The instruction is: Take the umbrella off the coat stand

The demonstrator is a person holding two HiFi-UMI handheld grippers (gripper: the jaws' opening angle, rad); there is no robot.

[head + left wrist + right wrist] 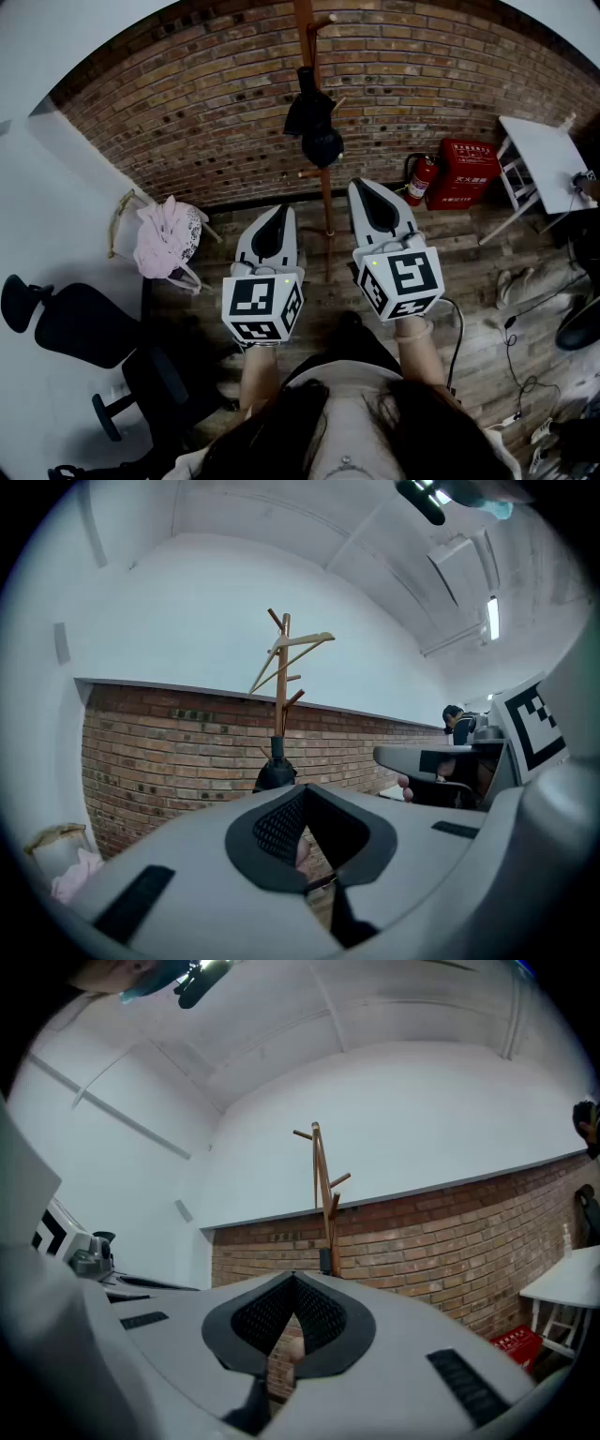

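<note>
A black folded umbrella hangs on the wooden coat stand in front of the brick wall. Both grippers are held level, side by side, short of the stand. The left gripper is shut and empty, below and left of the umbrella. The right gripper is shut and empty too, below and right of it. In the left gripper view the umbrella shows just above the jaws, under the stand's pegs. In the right gripper view the stand rises past the jaws and only the umbrella's top peeks out.
A chair with a pink cloth stands at the left by the wall. A red fire extinguisher and red box sit right of the stand. A white table is at the right, a black office chair at lower left. Cables lie on the wood floor.
</note>
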